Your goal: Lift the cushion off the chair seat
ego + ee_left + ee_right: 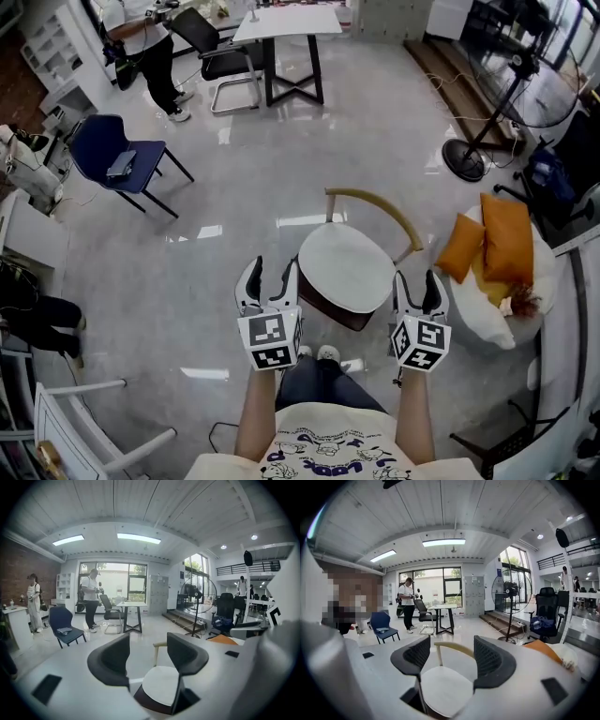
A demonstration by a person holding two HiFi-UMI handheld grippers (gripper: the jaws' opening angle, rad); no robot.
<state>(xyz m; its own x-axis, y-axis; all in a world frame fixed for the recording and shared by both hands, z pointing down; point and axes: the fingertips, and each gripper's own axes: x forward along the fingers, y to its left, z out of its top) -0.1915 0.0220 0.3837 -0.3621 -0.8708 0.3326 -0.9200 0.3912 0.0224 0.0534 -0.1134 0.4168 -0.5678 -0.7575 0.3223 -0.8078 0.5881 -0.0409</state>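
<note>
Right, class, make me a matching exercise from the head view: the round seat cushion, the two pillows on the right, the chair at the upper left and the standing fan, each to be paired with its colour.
Things:
1. seat cushion
2. two pillows
3. chair at the upper left
4. standing fan

Colours:
A. blue
B. black
C. white
D. orange

Pairs: 1-C, 2-D, 3-A, 4-B
</note>
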